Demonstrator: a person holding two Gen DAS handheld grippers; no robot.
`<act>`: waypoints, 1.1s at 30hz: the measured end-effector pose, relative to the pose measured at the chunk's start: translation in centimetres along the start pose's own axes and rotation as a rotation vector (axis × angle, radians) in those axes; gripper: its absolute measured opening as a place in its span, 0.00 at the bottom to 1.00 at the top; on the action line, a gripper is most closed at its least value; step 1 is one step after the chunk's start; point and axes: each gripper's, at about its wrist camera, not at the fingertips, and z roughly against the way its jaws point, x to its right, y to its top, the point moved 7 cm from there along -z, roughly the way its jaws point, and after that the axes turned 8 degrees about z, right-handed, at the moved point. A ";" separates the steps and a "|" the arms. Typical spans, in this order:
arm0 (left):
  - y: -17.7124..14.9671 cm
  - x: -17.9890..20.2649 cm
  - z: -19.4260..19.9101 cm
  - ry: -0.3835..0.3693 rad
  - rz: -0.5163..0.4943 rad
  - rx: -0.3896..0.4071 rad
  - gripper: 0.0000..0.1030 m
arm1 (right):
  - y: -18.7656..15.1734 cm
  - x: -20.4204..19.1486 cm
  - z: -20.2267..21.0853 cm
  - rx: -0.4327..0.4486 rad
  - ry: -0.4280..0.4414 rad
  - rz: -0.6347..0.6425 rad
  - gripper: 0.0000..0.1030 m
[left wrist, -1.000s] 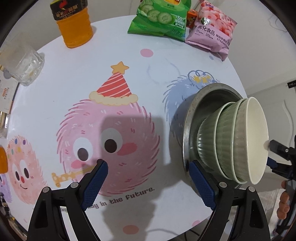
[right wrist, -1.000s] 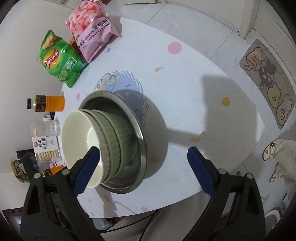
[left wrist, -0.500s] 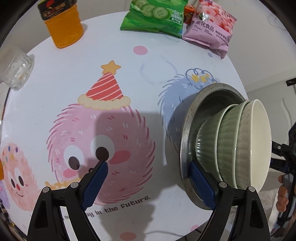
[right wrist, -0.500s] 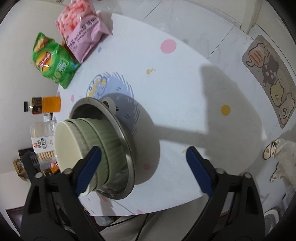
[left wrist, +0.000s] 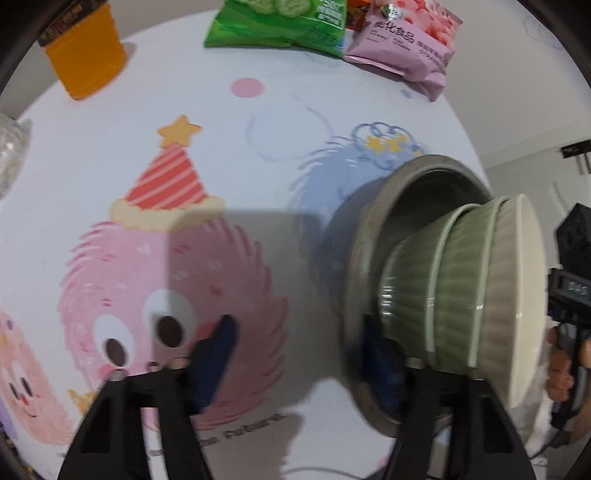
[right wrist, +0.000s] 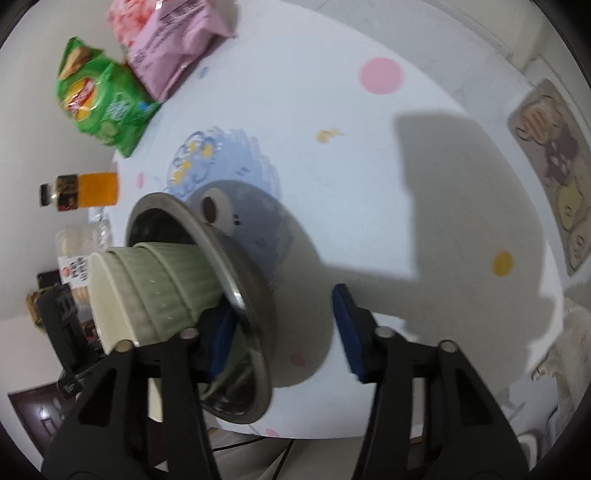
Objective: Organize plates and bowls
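At the right edge of the round surface, a steel plate carries 3 nested bowls: 2 green bowls with a cream bowl on top. The stack sits close to the rim, with open floor just beyond it.

The left gripper has its fingers apart; the right-hand finger sits against the near rim of the plate, though blur hides whether it actually touches, and the other finger hangs over the pink cartoon print. The right gripper is also apart, 1 finger close under the plate's rim beside the bowls, the other over bare cloth.

The main risk seems to be the stack sliding or tipping. Neither gripper is clamped on it, the bowls only rest loosely inside each other, and a push from either finger toward the right edge could send the plate over. A squeeze on the thin metal rim alone may also let it pivot and shed the bowls.

Room is generous toward the left and middle of the surface. The far side holds a green snack bag, a pink snack bag and an orange bottle, all well apart from the plate.
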 end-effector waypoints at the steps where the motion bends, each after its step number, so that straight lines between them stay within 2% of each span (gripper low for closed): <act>1: 0.1 0.4 -0.1 -0.022 -0.006 -0.007 0.42 | 0.2 -0.4 0.0 0.001 0.018 0.019 0.34; 3: 0.2 1.6 -0.1 -0.032 -0.046 -0.003 0.20 | 0.5 -1.3 0.0 0.000 0.038 0.059 0.16; 5: 0.2 2.6 -0.1 -0.021 -0.088 0.006 0.11 | 0.8 -2.1 0.2 -0.003 0.013 0.108 0.16; 11: -0.1 2.6 0.4 0.002 -0.078 0.025 0.11 | 0.7 -2.8 0.6 -0.005 -0.053 0.175 0.15; 17: -0.1 3.1 0.5 0.022 -0.071 0.040 0.11 | 0.7 -2.8 0.7 0.005 -0.061 0.162 0.15; 21: -0.4 3.2 1.6 0.065 -0.095 0.070 0.11 | 0.4 -3.5 0.7 0.005 -0.088 0.190 0.15; 33: -0.3 0.7 3.7 0.065 -0.043 0.119 0.11 | 0.4 -6.3 0.1 0.008 -0.056 0.242 0.14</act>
